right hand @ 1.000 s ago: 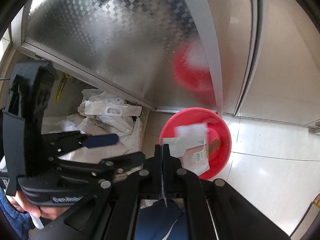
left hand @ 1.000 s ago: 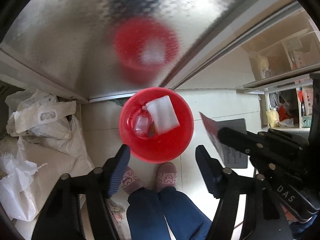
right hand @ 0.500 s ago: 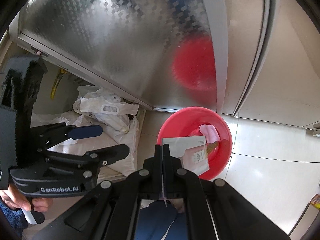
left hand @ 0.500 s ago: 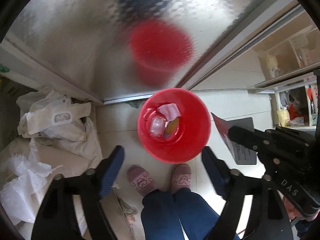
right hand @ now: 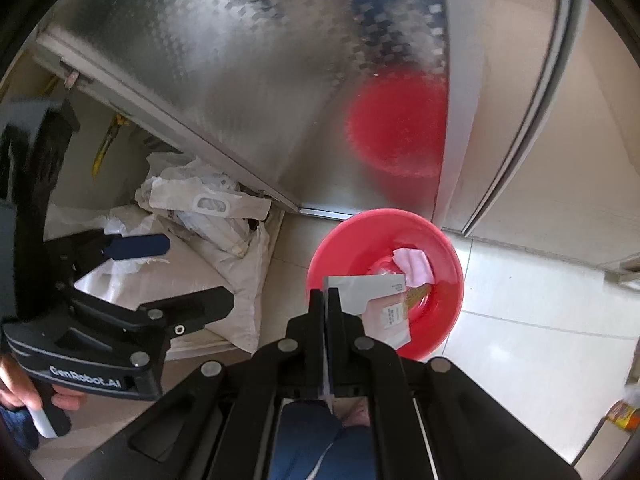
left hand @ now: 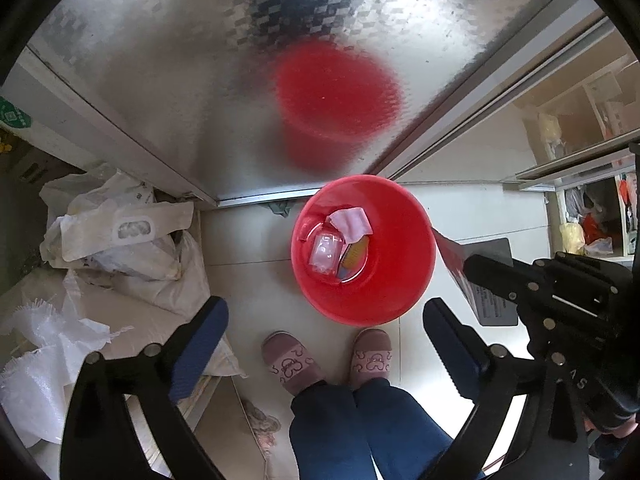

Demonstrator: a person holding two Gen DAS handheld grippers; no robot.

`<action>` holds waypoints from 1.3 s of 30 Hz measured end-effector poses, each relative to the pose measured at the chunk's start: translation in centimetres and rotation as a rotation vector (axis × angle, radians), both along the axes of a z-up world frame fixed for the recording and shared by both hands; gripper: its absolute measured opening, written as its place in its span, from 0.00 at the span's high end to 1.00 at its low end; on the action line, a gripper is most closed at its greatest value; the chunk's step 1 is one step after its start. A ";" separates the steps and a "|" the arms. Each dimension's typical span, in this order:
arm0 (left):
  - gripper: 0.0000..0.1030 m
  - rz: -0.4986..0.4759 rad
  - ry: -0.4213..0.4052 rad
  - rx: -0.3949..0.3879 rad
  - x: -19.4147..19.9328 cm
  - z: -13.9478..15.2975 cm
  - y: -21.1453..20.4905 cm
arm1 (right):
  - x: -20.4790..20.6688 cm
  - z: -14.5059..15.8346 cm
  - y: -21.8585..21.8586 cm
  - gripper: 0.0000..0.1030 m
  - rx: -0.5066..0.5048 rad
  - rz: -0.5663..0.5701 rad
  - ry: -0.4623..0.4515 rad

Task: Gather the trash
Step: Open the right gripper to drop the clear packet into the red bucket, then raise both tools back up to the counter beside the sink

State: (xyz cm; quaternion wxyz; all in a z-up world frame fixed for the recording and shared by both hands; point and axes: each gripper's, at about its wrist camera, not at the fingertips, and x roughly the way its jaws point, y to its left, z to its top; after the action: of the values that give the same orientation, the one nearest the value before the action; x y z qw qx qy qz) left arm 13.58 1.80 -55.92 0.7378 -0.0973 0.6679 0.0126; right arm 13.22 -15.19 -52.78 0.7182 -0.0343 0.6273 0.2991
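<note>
Red bucket (left hand: 362,304) upright on floor, wrappers (left hand: 326,251) inside
</note>
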 end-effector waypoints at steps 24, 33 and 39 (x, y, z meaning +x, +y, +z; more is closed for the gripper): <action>0.00 0.022 -0.019 0.039 -1.3 4.8 0.4 | -1.0 1.5 -0.7 0.13 -0.087 -0.002 -0.001; 0.00 0.026 -0.083 0.049 -2.9 15.9 -1.1 | -2.3 10.3 -3.0 0.01 -0.095 -0.107 -0.005; 0.00 0.048 -0.159 0.047 -4.0 25.3 -0.9 | -3.1 19.4 -3.1 0.01 -0.053 -0.123 -0.042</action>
State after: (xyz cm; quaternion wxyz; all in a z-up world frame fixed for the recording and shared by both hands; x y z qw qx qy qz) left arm 9.59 0.93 -30.63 0.7900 -0.0967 0.6043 0.0380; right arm 10.08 -18.32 -33.41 0.7471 -0.0208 0.6208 0.2367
